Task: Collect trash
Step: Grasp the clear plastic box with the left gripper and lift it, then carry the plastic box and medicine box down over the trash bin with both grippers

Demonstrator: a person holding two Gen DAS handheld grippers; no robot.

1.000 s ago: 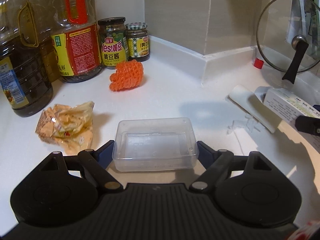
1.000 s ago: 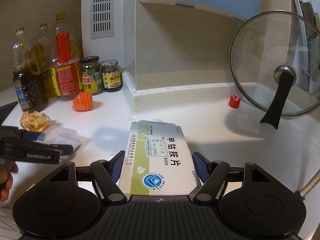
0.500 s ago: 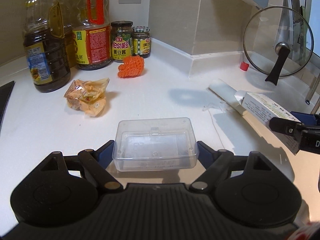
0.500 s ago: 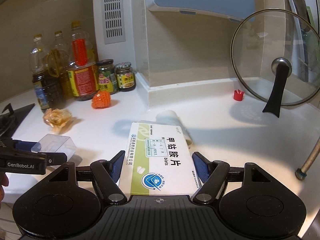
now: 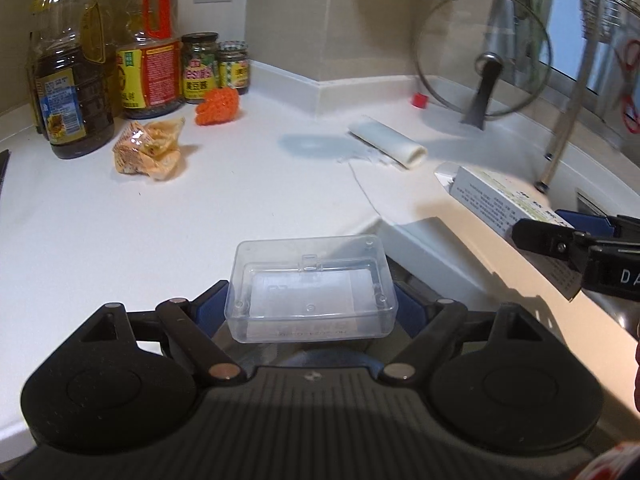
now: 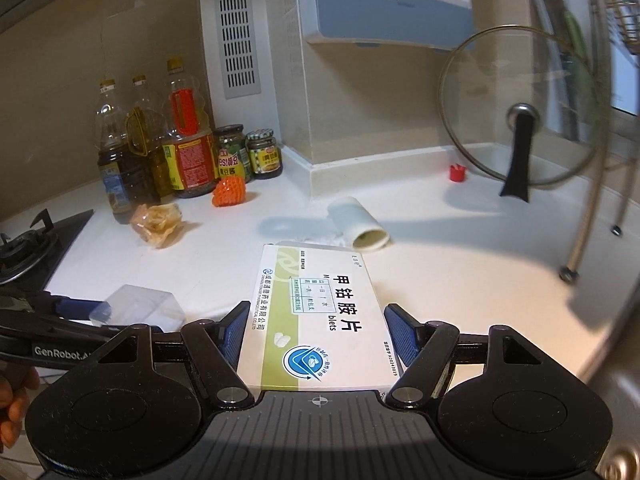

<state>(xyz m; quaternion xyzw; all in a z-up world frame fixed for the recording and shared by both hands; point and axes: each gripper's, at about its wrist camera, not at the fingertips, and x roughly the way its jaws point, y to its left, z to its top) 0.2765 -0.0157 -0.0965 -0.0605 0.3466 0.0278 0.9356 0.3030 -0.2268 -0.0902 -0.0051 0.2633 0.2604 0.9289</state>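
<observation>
My left gripper [image 5: 312, 308] is shut on a clear plastic box [image 5: 312, 290] and holds it above the counter's front edge. My right gripper [image 6: 316, 332] is shut on a white and green medicine box [image 6: 316, 316], also lifted off the counter. The medicine box shows at the right of the left wrist view [image 5: 508, 200]. The clear box shows at the left of the right wrist view [image 6: 136, 306]. A crumpled orange wrapper [image 5: 150, 148] and a white paper roll [image 5: 386, 142] lie on the white counter [image 5: 240, 200].
Oil bottles [image 5: 68, 80] and sauce jars [image 5: 200, 68] stand at the back left, with an orange knitted piece [image 5: 218, 106] in front. A glass pot lid [image 5: 484, 56] leans at the back right beside a red cap [image 5: 419, 100]. A stove [image 6: 24, 244] lies far left.
Both grippers have pulled back and up from the counter with their boxes. The wrapper, roll and bottles now look farther away.
</observation>
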